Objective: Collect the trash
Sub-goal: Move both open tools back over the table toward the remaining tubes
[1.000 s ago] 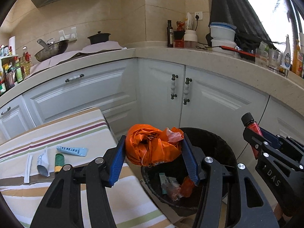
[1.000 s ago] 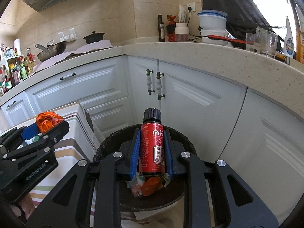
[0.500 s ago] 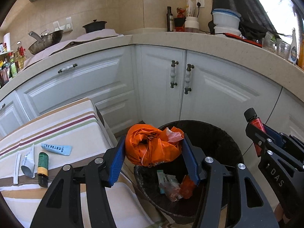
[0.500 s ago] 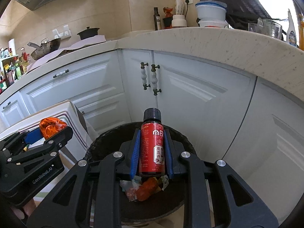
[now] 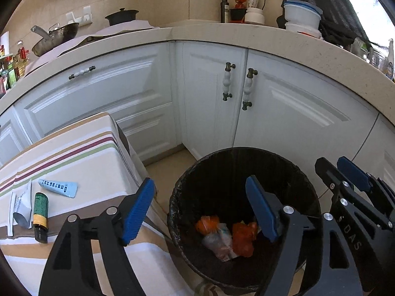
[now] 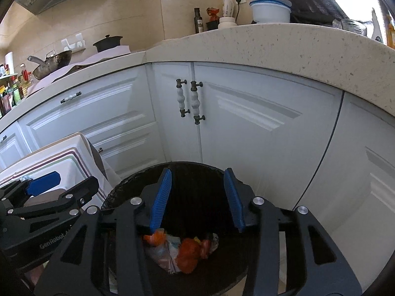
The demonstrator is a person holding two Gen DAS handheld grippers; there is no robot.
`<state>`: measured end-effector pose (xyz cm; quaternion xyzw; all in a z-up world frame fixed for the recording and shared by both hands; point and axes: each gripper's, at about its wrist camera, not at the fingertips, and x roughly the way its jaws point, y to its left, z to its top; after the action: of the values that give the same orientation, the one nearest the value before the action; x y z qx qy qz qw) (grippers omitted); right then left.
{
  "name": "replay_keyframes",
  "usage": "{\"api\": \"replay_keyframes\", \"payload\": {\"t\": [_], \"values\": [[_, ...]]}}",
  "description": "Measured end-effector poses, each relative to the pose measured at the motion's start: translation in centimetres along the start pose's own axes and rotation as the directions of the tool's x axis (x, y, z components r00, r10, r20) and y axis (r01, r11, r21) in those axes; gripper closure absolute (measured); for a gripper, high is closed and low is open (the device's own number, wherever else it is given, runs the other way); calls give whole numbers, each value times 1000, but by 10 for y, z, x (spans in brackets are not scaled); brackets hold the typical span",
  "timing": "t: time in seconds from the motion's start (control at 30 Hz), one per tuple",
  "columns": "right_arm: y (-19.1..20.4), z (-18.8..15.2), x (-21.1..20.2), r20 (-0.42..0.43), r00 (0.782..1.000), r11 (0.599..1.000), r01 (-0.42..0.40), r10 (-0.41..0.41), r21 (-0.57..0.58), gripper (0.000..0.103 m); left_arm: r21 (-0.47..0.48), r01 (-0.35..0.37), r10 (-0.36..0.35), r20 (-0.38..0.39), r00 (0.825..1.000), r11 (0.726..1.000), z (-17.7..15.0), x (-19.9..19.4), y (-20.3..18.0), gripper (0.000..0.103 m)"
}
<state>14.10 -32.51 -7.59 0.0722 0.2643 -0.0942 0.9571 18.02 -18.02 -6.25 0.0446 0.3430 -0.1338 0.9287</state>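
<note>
A black bin (image 5: pixel 306 190) (image 6: pixel 118 192) stands on the floor by the white cabinets. Orange and clear wrappers (image 5: pixel 242 241) (image 6: pixel 187 251) lie at its bottom. My left gripper (image 5: pixel 200 194) is open and empty over the bin's left rim. My right gripper (image 6: pixel 198 187) is open and empty above the bin, and also shows at the right of the left wrist view (image 5: pixel 345 172). On the striped table (image 5: pixel 81 157) lie a blue tube (image 5: pixel 58 188), a green-capped small bottle (image 5: pixel 40 215) and a squeezed white tube (image 5: pixel 22 207).
White cabinet doors with knob handles (image 5: pixel 237 86) curve behind the bin. A stone counter (image 6: pixel 296 42) above holds bottles, bowls and a wok (image 5: pixel 55 35). The table edge sits just left of the bin.
Both grippers have opened. The orange bag left my left gripper and the red bottle left my right gripper; orange trash now lies in the bin. Both grippers moved lower and closer to the bin.
</note>
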Motion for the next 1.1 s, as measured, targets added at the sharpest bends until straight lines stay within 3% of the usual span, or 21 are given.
{"api": "replay_keyframes", "payload": {"t": [0.27,0.6,1.1], "values": [[6,0,-5,-7,1000,1000,-2,2,1,60,0,-36,36,17,999,999,-3,-14,7,29],[33,-2,-21,-6,999,999,-47,47,-21,60,-47,-97,98,27,995,994,-10,-40,44,29],[119,-6,-38,-37,980,974,-197,194,-112,60,-152,-225,229,10,973,962,-38,-78,128,29]]}}
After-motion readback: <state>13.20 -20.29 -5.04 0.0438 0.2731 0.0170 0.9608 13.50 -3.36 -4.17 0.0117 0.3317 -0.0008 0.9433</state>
